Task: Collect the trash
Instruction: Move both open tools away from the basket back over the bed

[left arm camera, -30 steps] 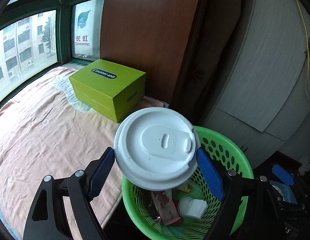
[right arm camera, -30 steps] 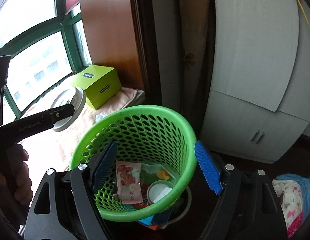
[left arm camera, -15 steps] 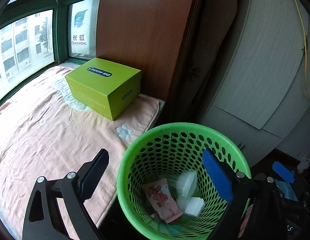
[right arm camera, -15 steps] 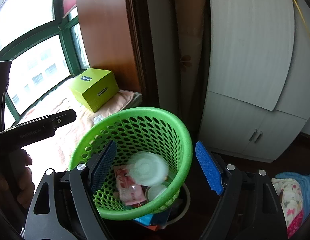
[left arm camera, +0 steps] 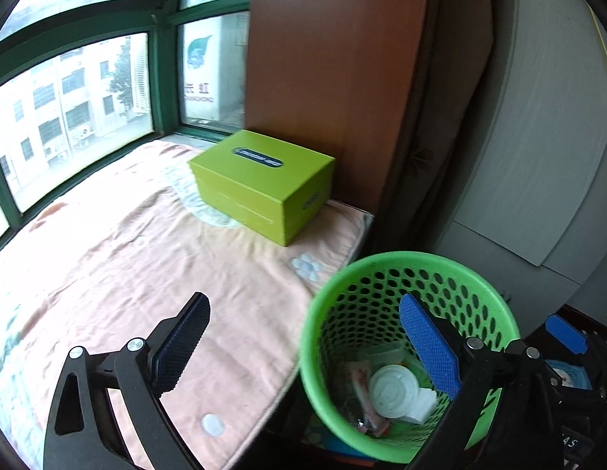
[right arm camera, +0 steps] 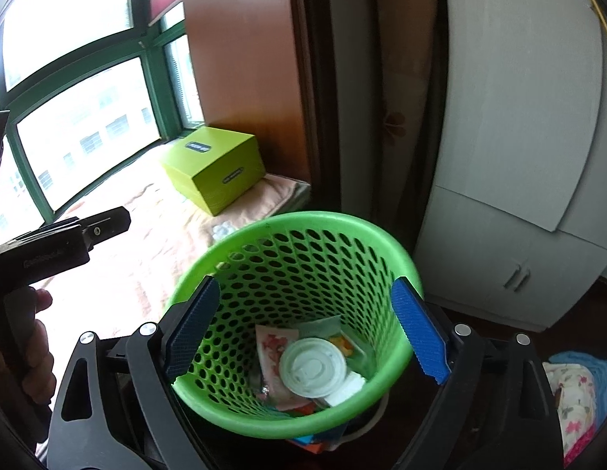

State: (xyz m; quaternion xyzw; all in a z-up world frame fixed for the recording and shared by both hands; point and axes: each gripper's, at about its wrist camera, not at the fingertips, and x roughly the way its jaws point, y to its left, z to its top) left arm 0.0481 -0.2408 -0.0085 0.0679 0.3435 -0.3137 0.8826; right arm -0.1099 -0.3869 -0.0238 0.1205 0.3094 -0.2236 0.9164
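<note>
1. A second ago the left tongs [left arm camera: 303, 346] were clamped on the round white plastic cup lid [left arm camera: 393, 391] above the bin; half a second ago the lid was falling inside it. Now the lid lies flat at the bottom of the green perforated plastic wastebasket [left arm camera: 385, 266], and the left tongs have drawn back toward the window side and hold nothing.

2. The lid faces up, its raised sip-tab panel showing. It rests on top of other rubbish: a pink-and-white printed wrapper [right arm camera: 270, 346] to its left, a white crumpled piece [right arm camera: 348, 385] at its lower right, and a clear tray with something yellow [right arm camera: 342, 344] behind it. In the right wrist view the lid [right arm camera: 313, 366] sits between the two blue pads of the right tongs [right arm camera: 303, 335], below and beyond them, inside the basket [right arm camera: 303, 221].

3. The left tongs stand wide apart: the left pad is over the peach-coloured patterned blanket [left arm camera: 119, 258] covering the window seat, the right pad over the basket's opening. In the right wrist view the left tool's black body [right arm camera: 60, 246] juts in from the left, gripped by the person's left hand [right arm camera: 33, 356].

4. The right tongs are also wide apart and empty, their pads straddling the basket's rim from the near side, pointing down into it.

5. A lime-green rectangular cardboard box [left arm camera: 264, 184] sits on the blanket beyond the left tongs, against a brown wooden panel [left arm camera: 335, 70].
</note>
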